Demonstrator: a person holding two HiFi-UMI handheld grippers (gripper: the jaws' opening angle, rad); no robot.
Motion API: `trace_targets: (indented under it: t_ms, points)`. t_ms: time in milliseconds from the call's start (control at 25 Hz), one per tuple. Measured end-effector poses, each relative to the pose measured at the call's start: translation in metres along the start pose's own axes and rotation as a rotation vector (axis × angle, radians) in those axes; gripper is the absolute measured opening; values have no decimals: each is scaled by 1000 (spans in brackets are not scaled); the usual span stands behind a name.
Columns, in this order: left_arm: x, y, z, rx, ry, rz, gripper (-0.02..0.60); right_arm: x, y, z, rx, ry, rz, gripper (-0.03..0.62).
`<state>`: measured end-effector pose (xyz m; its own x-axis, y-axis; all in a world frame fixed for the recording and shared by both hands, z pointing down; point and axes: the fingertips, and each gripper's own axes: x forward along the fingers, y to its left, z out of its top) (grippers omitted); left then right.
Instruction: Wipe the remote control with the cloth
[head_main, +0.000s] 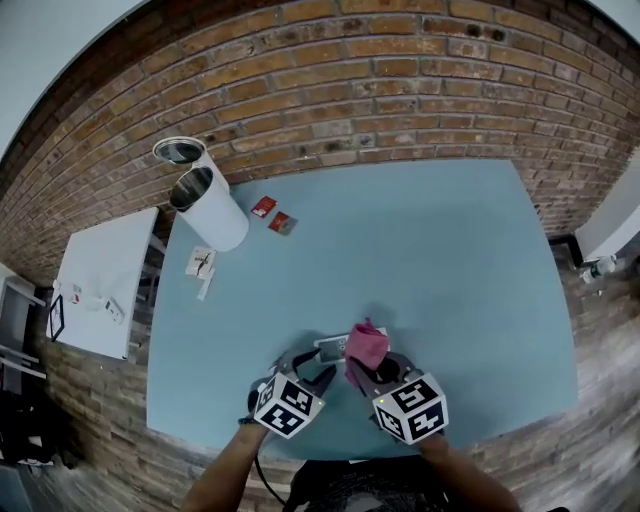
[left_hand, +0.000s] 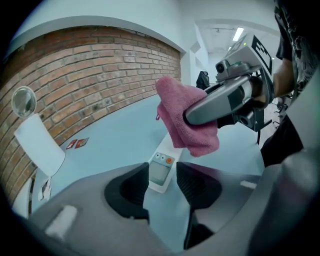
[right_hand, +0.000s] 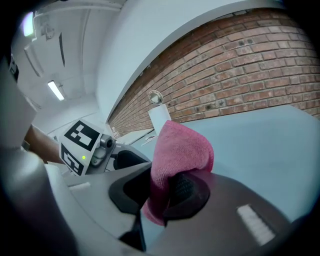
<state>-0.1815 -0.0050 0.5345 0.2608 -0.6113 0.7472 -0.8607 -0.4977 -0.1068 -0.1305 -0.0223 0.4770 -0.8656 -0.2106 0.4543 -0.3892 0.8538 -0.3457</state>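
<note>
Our right gripper pinches the cloth over the remote control; we should first pin that remote with our empty, half-open left gripper.

remote control on table near front edge, cloth just right of it, canister far back left

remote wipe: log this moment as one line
left gripper: open, empty | right gripper: shut on cloth | remote: flat on table, just past left jaws | cloth: over remote's far end, contact unclear
</note>
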Motion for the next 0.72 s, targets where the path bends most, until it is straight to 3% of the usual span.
trace_targets:
  t_ms: [160,200,400,440,720]
  points:
    - [9,1,-7,100,38,-91,227,7,-2,2,28,-7,-47,64]
    - [12,0,-10,123,50,-116,276,9,-2,2,31,-7,-55,64]
    - [25,0,-19,197,90,-190,302,16,-2,3,43,-9,-88,64]
    - [27,0,-21,205,100,-206,360,17,-2,3,47,-9,-92,64]
    - [41,-1,-26,254,153,-290,360,30,0,11,70,-22,-87,64]
